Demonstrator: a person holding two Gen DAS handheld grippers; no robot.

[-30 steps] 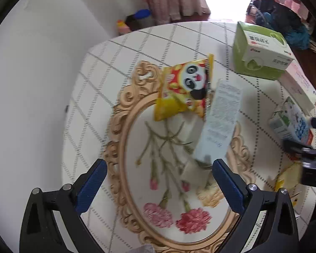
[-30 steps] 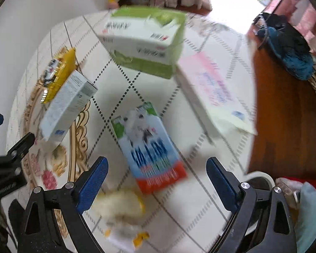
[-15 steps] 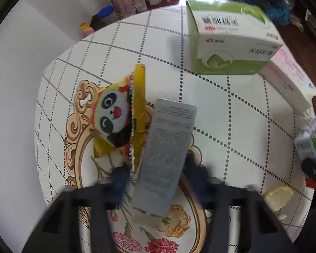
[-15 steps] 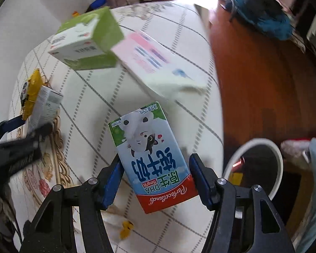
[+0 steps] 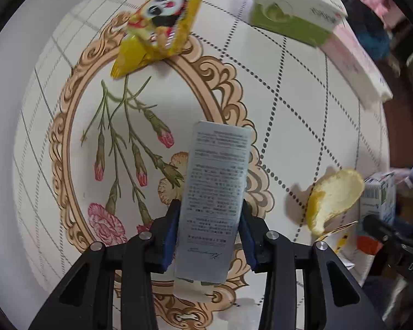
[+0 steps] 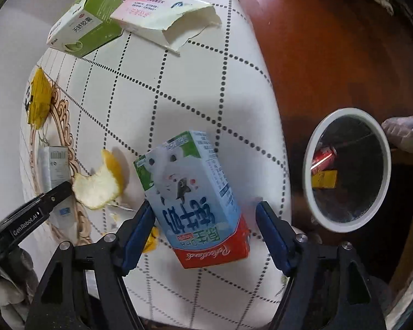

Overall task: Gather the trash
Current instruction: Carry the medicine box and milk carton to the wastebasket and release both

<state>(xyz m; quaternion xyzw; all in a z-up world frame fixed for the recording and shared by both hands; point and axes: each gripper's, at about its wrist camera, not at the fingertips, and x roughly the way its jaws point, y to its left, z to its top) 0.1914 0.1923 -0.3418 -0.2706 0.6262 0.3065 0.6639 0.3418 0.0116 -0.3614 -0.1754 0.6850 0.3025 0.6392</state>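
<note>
Left gripper (image 5: 209, 236): pads clamped on slim grey printed carton (image 5: 216, 192).
Right gripper (image 6: 205, 231): jaws opening, blue-and-white milk carton (image 6: 195, 195) between, right pad clear of it.

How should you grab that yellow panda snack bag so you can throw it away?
Probably by its bottom corner. The panda snack bag lies flat but puffy on the table, and a flat crimped seam runs down its side. Come from straight above and pinch that lower corner or the seam edge, where the foil is thin. The puffy middle would likely slip.
</note>
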